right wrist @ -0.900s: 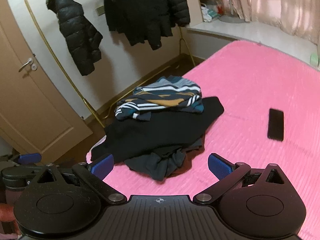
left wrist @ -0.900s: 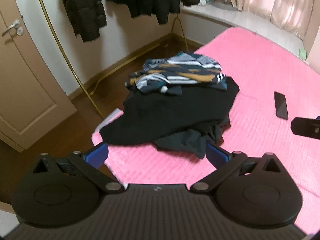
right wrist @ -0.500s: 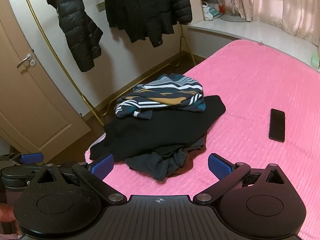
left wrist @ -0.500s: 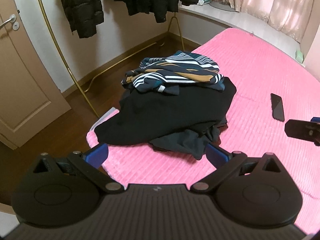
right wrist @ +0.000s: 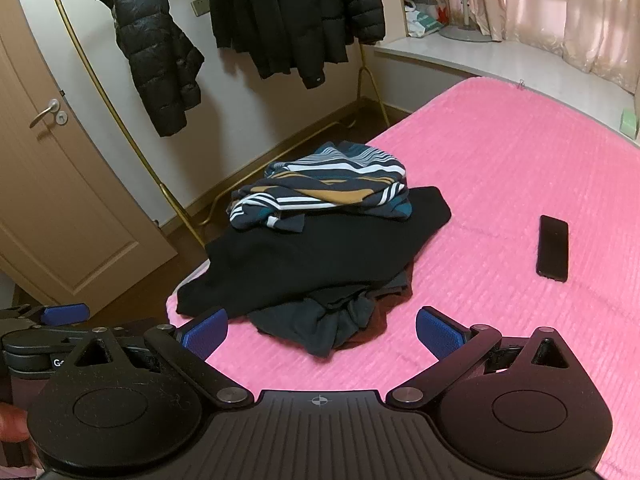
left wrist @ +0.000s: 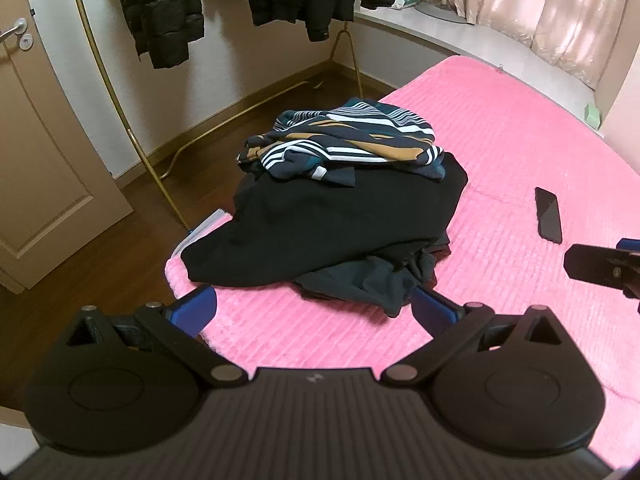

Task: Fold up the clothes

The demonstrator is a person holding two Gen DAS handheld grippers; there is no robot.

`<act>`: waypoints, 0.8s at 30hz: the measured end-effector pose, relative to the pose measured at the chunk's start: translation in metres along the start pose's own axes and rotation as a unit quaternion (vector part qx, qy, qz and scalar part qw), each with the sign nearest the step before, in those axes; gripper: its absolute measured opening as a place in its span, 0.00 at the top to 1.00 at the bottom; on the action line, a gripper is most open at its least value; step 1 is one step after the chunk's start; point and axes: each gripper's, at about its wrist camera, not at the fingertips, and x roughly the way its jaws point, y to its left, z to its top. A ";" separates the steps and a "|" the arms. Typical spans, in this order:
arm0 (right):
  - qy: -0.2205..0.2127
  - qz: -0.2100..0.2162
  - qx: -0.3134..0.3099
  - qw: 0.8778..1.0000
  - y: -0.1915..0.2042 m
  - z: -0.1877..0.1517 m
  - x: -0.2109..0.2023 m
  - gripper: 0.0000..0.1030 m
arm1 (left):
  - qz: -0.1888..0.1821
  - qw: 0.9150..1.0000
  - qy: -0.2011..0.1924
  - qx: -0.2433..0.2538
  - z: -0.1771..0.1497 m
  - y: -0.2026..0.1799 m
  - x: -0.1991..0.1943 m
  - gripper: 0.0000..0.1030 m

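Holding my left gripper [left wrist: 314, 308] and right gripper [right wrist: 322, 330] spread wide, both gripping nothing. Clothes pile [right wrist: 316, 248] lying at 12 o'clock, hugging bed corner, black hem overhanging edge. Pink bedspread [right wrist: 500, 168] running bare toward 2 o'clock, phone [right wrist: 553, 247] lying there. Jackets [right wrist: 296, 16] hanging on rail beyond; door [right wrist: 48, 184] standing at 10 o'clock.

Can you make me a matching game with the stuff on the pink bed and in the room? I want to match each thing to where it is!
Things:
1. striped top
2. black sweater
3. phone
4. puffy jackets

Places:
A. hanging on the gold rack by the wall
B. lying alone on the pink blanket, right of the pile
C. on the very top of the pile
D. spread out under the striped one

Pairs: 1-C, 2-D, 3-B, 4-A
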 end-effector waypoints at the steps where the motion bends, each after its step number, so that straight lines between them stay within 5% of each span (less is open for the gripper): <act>1: 0.000 0.000 0.000 1.000 0.000 0.000 0.000 0.00 | 0.000 1.000 -0.001 0.001 0.000 0.000 0.000 0.01; 15: 0.002 -0.002 0.000 1.000 0.000 -0.002 -0.001 0.00 | -0.005 1.000 -0.006 -0.001 -0.006 -0.003 -0.005 0.01; 24: 0.025 0.022 -0.014 0.999 -0.011 -0.023 0.001 0.00 | 0.007 0.999 0.007 -0.038 -0.040 -0.002 -0.010 0.01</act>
